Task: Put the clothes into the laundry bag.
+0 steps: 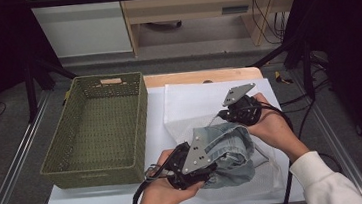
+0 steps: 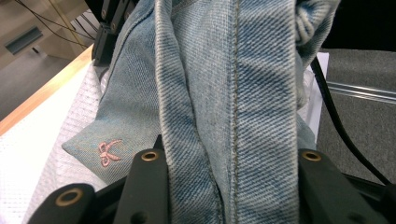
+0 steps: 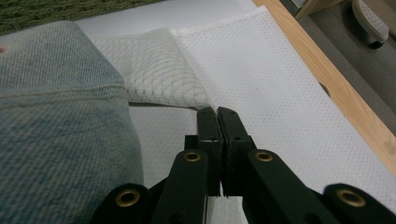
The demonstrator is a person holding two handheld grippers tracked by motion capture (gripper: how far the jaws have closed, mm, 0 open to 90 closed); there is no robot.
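Beyond the table's pale wooden far edge [image 1: 201, 76] lay a grey floor [image 1: 198, 42], a light wooden cabinet [image 1: 195, 5] with dangling black cables [image 1: 266, 18], and a white panel [image 1: 81, 26] beside it.

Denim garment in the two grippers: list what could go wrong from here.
1. The left gripper clamps a thick bunched fold of the denim garment; layers may slip out unevenly if it is lifted.
2. The right gripper has its jaws shut on the edge of the white mesh bag, apparently a thin pinch that may pull free.
3. The green basket sits close on the left; a swinging garment could snag its rim.
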